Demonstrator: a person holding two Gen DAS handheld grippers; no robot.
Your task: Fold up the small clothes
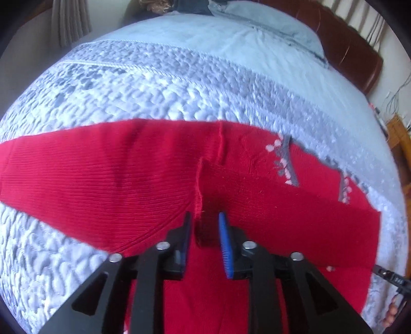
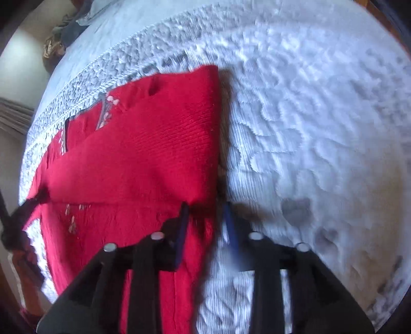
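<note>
A red knit sweater (image 1: 128, 185) with a small grey and pink pattern lies on a pale quilted bedspread (image 1: 154, 90). One sleeve runs out to the left in the left wrist view. My left gripper (image 1: 205, 221) is open over the sweater, and a raised red fold of the knit stands between its fingers. In the right wrist view the sweater (image 2: 143, 154) is partly folded over itself. My right gripper (image 2: 205, 213) is open at the sweater's right edge, with the left finger over red cloth and the right finger over the bedspread (image 2: 308, 128).
A pale blue pillow (image 1: 269, 23) and a brown leather headboard (image 1: 346, 43) lie at the far end of the bed. A wooden bedside stand (image 1: 400, 138) is at the right. Dark clothes (image 2: 64, 33) are heaped at the far left.
</note>
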